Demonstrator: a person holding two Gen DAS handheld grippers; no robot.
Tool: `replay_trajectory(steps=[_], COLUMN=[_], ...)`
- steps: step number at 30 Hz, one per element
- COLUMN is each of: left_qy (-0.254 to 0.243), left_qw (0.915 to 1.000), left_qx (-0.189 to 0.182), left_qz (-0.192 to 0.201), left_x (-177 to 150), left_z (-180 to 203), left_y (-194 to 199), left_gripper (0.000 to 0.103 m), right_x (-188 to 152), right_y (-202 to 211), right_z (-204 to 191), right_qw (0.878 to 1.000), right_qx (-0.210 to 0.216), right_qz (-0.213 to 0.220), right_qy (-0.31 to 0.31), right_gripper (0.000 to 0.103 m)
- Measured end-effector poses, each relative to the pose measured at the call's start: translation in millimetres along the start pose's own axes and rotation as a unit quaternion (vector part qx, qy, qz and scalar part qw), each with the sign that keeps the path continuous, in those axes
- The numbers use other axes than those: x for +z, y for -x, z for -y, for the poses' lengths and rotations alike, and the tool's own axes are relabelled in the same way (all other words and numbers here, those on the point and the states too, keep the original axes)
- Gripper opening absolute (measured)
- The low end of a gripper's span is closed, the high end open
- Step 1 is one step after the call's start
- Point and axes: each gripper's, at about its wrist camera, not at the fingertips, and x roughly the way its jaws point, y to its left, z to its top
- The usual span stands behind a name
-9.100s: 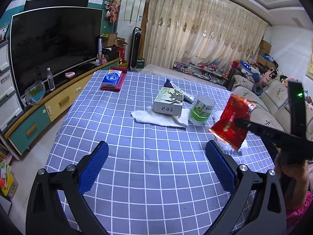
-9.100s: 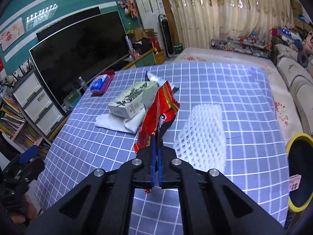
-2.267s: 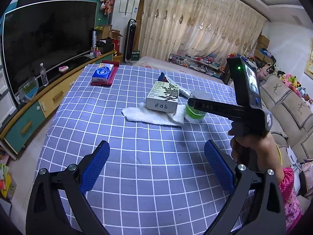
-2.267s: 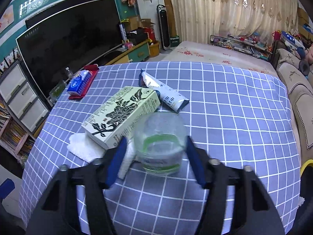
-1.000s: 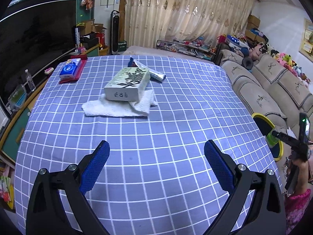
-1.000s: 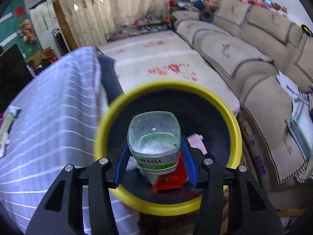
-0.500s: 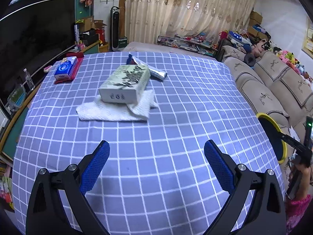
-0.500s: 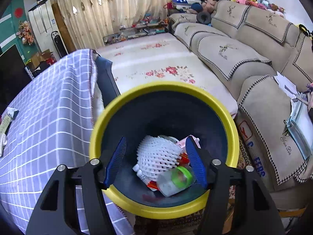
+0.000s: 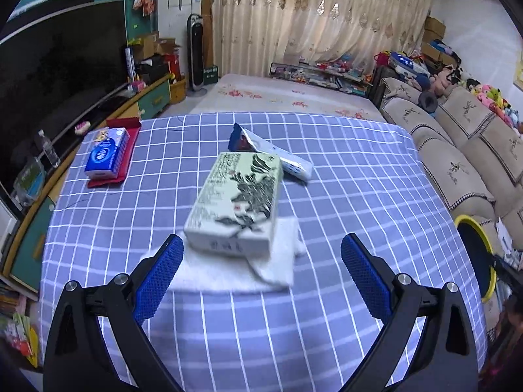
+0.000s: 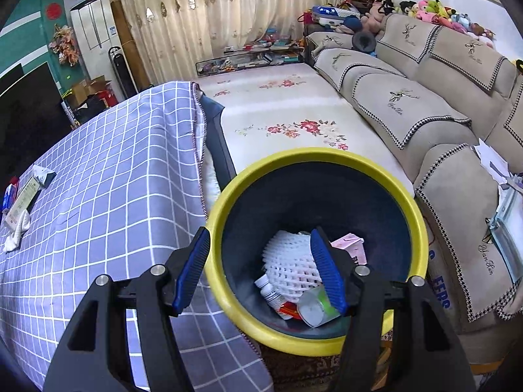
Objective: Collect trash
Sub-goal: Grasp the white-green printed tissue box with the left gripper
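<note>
A home living room: sofa (image 10: 408, 98) with plush toys (image 10: 434, 8), curtains (image 9: 310, 23), television (image 9: 49, 78).

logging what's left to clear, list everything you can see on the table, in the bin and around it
checked tablecloth: 1, blue and white, covering the table
box: 1, pale green with dark leaf print, table middle, on the towel
towel: 1, white, under the box
foil wrapper: 1, silver and blue, behind the box
tissue pack: 1, blue, on a red tray at the table's left
bin: 1, yellow rim, dark inside, on the floor beside the table
foam net: 1, white, in the bin
plastic cup: 1, clear with green, in the bin
sofa: 1, beige, beside the bin
left gripper: 1, open, empty
right gripper: 1, just opened, empty, over the bin
</note>
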Motion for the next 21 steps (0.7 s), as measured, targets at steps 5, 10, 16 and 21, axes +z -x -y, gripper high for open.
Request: replay_trajectory(steps=[5, 10, 16, 21], left_qy=[-0.005, -0.017, -0.009, -0.014], left_qw=[0.9997, 0.9987, 0.9971, 0.9953], left_qx=[0.011, 0.020, 0.017, 0.027], left_qz=[-0.020, -0.043, -0.074, -0.092], left_x=[19.7, 31.2, 41.3, 44.8], left_z=[-11.2, -14.5, -20.0, -18.9], left_y=[-34.8, -64.7, -92.0, -109.0], left_gripper=[0.096, 0.096, 0.096, 0.096], right_x=[1.2, 1.8, 3.3, 5.5], right_y=[0.3, -0.9, -2.6, -5.9], right_z=[-3.1, -5.7, -10.4, -11.0], right_qw=[1.000, 1.000, 1.000, 1.000], right_qx=[0.000, -0.002, -0.002, -0.002], right_qz=[-0.002, -0.002, -0.006, -0.010], right_qy=[0.002, 0.001, 0.005, 0.004], right_gripper=[0.061, 0.061, 0.061, 0.062])
